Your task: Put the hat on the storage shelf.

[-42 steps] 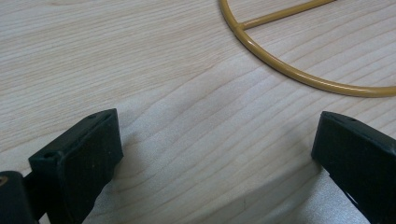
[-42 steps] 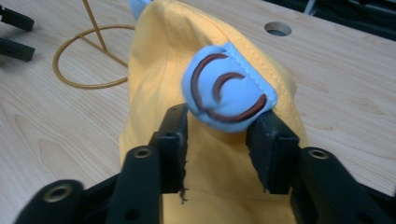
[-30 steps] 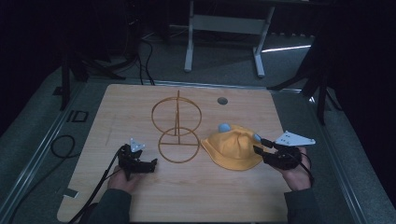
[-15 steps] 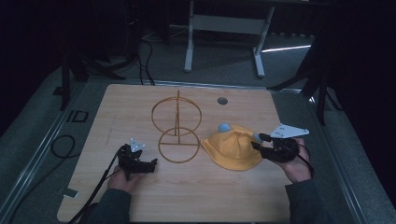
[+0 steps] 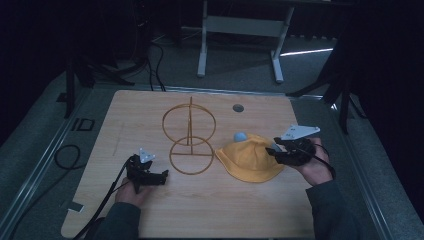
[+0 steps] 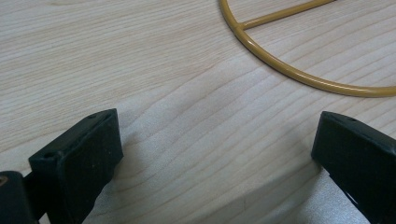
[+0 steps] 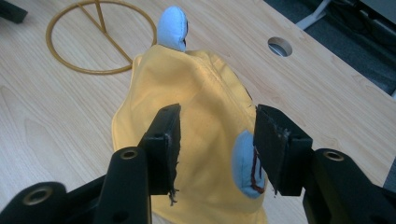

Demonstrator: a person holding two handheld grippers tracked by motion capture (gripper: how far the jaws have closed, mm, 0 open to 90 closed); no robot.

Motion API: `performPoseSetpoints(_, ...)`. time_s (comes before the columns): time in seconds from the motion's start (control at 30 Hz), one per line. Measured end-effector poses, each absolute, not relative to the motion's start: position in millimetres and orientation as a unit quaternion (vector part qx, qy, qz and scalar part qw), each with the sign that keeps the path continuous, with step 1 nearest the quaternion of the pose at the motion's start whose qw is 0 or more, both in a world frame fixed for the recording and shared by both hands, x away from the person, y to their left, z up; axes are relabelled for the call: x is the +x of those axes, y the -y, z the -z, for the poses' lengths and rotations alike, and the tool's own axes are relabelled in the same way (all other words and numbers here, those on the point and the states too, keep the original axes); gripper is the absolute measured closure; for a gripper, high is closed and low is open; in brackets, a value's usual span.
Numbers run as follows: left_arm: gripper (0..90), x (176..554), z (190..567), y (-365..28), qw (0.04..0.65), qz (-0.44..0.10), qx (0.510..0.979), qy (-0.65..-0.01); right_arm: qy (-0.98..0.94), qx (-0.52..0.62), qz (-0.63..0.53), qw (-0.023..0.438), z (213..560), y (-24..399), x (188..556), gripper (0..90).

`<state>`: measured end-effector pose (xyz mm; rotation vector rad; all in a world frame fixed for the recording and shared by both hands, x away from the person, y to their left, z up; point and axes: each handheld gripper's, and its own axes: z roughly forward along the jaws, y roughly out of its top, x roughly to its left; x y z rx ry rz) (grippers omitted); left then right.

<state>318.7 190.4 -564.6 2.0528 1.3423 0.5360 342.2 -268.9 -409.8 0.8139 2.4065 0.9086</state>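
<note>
On the pale wooden table in a dark room, both hand-held grippers gape, gripping nothing.

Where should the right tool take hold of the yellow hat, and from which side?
Grip the soft crown fabric of the yellow hat near the blue ear patch, coming from its right side, where the right tool already sits open. The cloth bulges up off the table there, so the jaws can probably pinch a fold.
</note>
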Motion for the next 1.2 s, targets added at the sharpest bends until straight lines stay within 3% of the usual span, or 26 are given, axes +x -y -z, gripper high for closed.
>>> performPoseSetpoints(0.6,1.9,319,565,-190,0.312,-0.204,0.776,-0.509,-0.902,0.266,-0.265,0.214,400,253,368,52.7)
performPoseSetpoints(1.2,1.9,319,565,-190,0.312,-0.204,0.776,-0.509,-0.937,0.23,-0.193,0.176,397,232,391,50.9)
